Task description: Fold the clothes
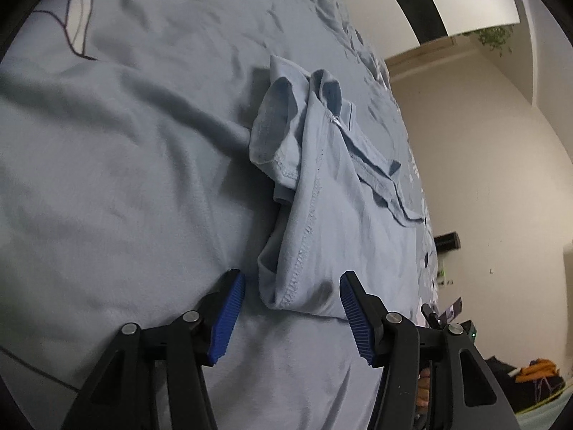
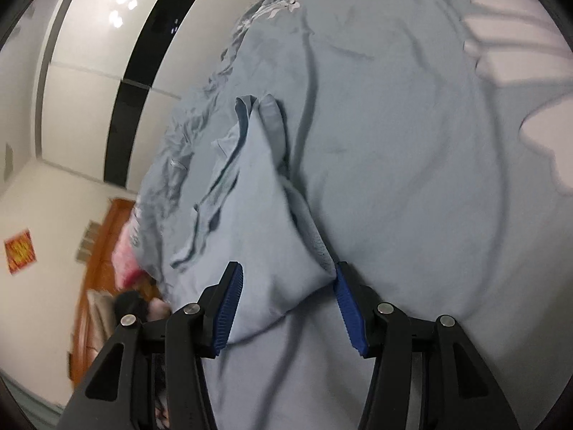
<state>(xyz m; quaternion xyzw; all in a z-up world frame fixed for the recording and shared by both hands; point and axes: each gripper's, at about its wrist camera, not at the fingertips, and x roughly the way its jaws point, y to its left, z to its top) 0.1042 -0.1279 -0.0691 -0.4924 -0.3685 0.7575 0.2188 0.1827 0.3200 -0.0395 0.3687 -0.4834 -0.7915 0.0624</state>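
With the shirt (image 1: 322, 193) released by both half-open grippers (image 1: 292, 317) (image 2: 286, 308), nothing gripped, the loose sleeve could be unfolded by snagging.

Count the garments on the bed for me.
1: a light-blue shirt, partly folded, lying on the bedspread just ahead of both open grippers. A bunched fold could hide another piece; none shows.
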